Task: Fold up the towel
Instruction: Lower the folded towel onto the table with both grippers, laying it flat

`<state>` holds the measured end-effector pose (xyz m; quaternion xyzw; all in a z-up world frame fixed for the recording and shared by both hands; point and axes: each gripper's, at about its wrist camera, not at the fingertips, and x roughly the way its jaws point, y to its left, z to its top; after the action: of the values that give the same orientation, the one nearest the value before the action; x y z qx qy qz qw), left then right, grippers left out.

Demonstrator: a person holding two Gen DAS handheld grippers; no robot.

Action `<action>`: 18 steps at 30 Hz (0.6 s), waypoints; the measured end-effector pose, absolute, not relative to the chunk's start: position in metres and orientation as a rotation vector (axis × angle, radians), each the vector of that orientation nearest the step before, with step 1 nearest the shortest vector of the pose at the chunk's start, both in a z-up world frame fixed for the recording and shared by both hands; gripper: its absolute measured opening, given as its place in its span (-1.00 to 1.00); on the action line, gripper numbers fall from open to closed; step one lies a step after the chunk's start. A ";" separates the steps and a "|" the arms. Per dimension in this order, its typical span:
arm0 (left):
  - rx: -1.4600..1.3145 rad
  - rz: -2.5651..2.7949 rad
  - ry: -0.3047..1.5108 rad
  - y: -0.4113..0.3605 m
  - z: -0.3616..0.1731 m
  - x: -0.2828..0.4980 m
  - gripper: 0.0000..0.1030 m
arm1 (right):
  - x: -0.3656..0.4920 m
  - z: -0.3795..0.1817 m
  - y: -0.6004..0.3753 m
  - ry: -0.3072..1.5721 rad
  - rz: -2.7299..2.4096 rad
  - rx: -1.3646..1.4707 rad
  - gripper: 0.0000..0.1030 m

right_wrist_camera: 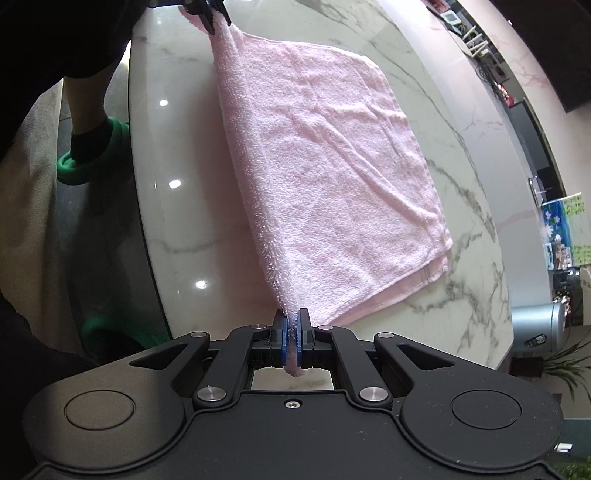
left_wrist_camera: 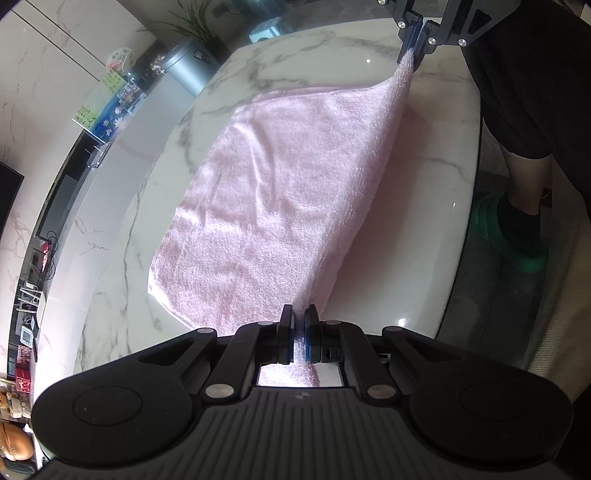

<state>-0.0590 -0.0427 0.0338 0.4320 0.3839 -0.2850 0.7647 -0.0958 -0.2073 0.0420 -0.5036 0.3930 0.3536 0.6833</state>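
A pink terry towel lies on the white marble table, folded over itself, with its near edge lifted and stretched taut. My left gripper is shut on one corner of that edge. My right gripper shows at the top of the left wrist view, shut on the other corner. In the right wrist view the towel runs from my right gripper to my left gripper at top left. The towel's far edge rests flat, a lower layer peeking out.
The person's legs and green slippers stand by the table's near edge. A grey bin, a plant and cluttered shelves stand beyond the table's far side.
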 end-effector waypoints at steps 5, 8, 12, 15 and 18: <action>0.927 -0.621 0.853 -0.043 0.027 -0.067 -0.93 | -0.103 0.039 -0.214 0.901 0.783 -1.055 -0.95; 0.918 -0.622 0.862 -0.043 0.028 -0.072 -0.93 | -0.105 0.039 -0.219 0.925 0.770 -0.993 -0.95; 0.896 -0.624 0.876 -0.043 0.028 -0.076 -0.93 | -0.109 0.041 -0.225 0.947 0.767 -0.957 -0.95; 0.893 -0.624 0.888 -0.042 0.028 -0.079 -0.93 | -0.106 0.046 -0.231 0.975 0.761 -0.894 -0.95; 0.889 -0.627 0.893 -0.041 0.031 -0.082 -0.93 | -0.104 0.052 -0.236 0.990 0.766 -0.855 -0.95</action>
<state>-0.0821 -0.0414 0.0307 0.4085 0.4106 -0.2882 0.7625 -0.1045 -0.2364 0.0516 -0.3876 0.4489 0.3472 0.7264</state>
